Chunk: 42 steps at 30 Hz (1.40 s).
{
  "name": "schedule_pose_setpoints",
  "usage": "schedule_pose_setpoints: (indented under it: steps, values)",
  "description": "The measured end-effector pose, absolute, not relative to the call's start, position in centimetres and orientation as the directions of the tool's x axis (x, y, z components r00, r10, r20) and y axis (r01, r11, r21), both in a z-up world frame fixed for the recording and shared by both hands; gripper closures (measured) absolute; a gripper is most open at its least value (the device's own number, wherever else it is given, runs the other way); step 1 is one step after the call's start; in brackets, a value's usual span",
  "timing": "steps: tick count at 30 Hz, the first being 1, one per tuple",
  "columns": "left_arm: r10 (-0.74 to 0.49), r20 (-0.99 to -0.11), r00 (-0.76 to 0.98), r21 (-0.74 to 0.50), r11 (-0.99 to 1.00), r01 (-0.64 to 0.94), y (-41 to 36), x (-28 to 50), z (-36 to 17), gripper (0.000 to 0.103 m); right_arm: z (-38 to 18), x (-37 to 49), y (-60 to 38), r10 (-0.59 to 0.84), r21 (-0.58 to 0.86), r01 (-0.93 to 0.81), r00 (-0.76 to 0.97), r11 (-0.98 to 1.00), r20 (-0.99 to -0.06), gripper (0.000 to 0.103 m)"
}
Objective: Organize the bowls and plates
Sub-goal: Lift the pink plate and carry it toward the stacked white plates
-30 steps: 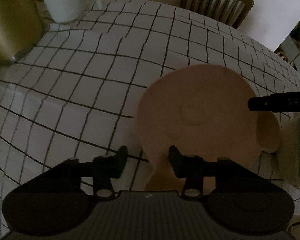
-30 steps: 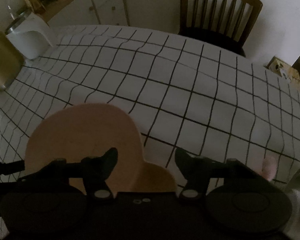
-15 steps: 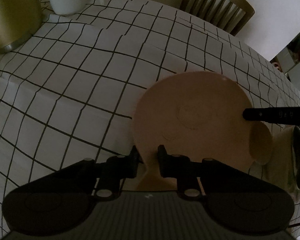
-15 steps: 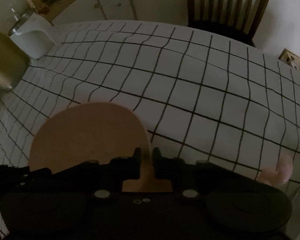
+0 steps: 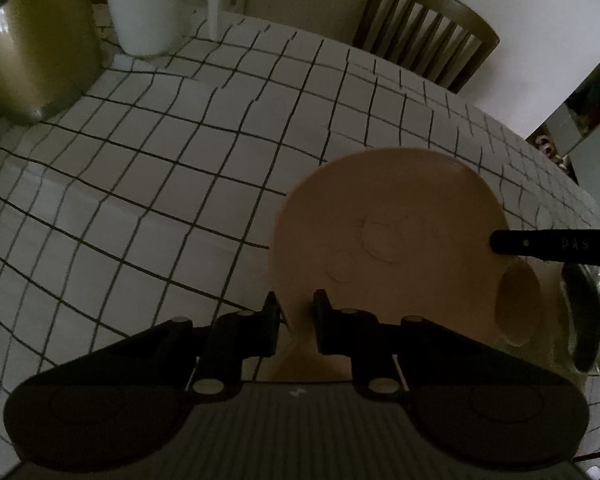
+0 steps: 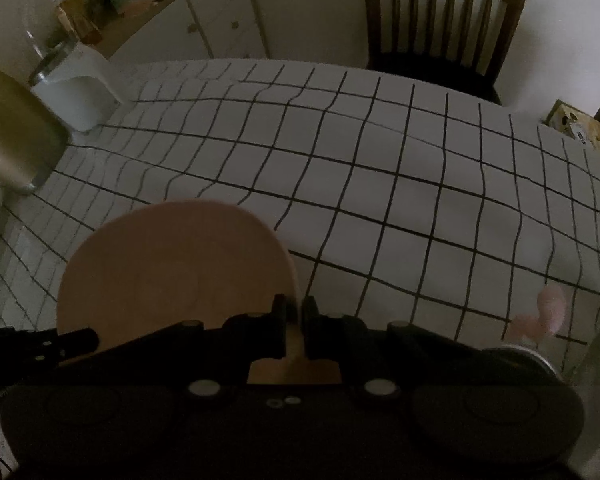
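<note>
A pale pink plate with round ear-shaped tabs (image 5: 388, 236) is held above the checked tablecloth (image 5: 160, 184). My left gripper (image 5: 295, 314) is shut on its lower left tab. My right gripper (image 6: 294, 322) is shut on the plate's (image 6: 172, 272) other tab at its right edge. The right gripper's finger shows in the left wrist view (image 5: 556, 243) as a dark bar over the plate's right side. The left gripper's finger shows in the right wrist view (image 6: 40, 346) at the lower left.
A gold kettle (image 5: 32, 40) and a white jug (image 5: 156, 12) stand at the table's far left. A dark wooden chair (image 6: 440, 20) is behind the far edge. A metal vessel and pale cloth (image 5: 580, 320) sit at the right, with a pink item (image 6: 548, 312) nearby.
Both grippers went from open to shut on the plate's tabs. The plate has risen off the cloth and both views have lifted and tilted toward the far side.
</note>
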<state>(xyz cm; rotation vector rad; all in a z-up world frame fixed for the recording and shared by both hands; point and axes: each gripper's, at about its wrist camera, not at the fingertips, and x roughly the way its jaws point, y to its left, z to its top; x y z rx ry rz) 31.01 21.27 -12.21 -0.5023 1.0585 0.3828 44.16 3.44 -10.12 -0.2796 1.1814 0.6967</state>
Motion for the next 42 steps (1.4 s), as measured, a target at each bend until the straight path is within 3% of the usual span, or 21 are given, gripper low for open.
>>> schedule_pose_setpoints:
  steps: [16, 42]
  values:
    - [0.031, -0.868, 0.495, -0.212, 0.879, -0.427, 18.3, 25.5, -5.6, 0.087, -3.3, 38.1, -0.4, 0.375, 0.145, -0.598, 0.280, 0.788, -0.884, 0.095]
    - [-0.161, -0.818, 0.551, -0.258, 0.961, -0.102, 7.1, 16.8, -0.7, 0.087, 3.2, 24.4, -14.1, 0.271, 0.081, -0.394, 0.456, 0.916, -0.848, 0.095]
